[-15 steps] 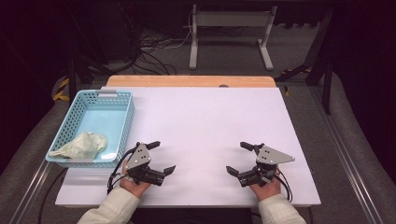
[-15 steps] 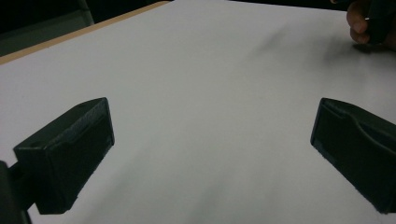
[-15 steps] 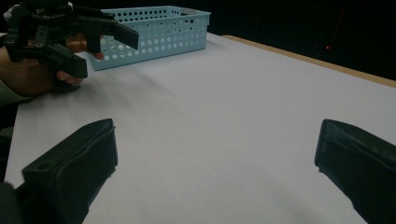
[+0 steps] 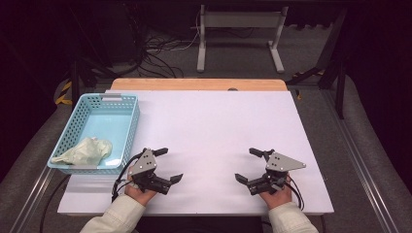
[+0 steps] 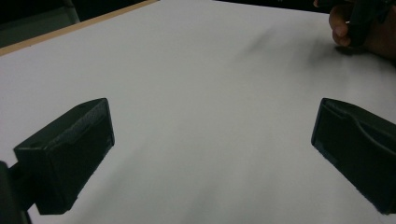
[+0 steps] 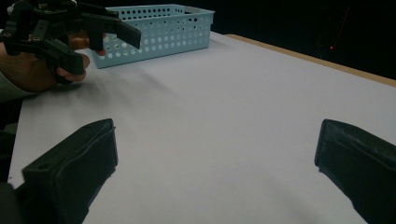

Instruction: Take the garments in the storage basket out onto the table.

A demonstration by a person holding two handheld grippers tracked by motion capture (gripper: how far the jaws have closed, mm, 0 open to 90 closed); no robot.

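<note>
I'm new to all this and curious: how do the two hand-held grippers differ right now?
The left gripper sits beside the blue basket holding a crumpled pale cloth; the right gripper has bare white table around it. The left one's jaws point toward the table's right, the right one's toward its left. Both are open, empty and held near the table's front edge.

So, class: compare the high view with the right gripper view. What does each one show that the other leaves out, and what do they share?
High view alone: the crumpled pale cloth inside the blue basket, the right gripper seen from above, and floor cables beyond the table.

Right gripper view alone: a close look along its own open black jaws.

Both: the white table, the basket, and the left gripper, open and held in a hand.
</note>
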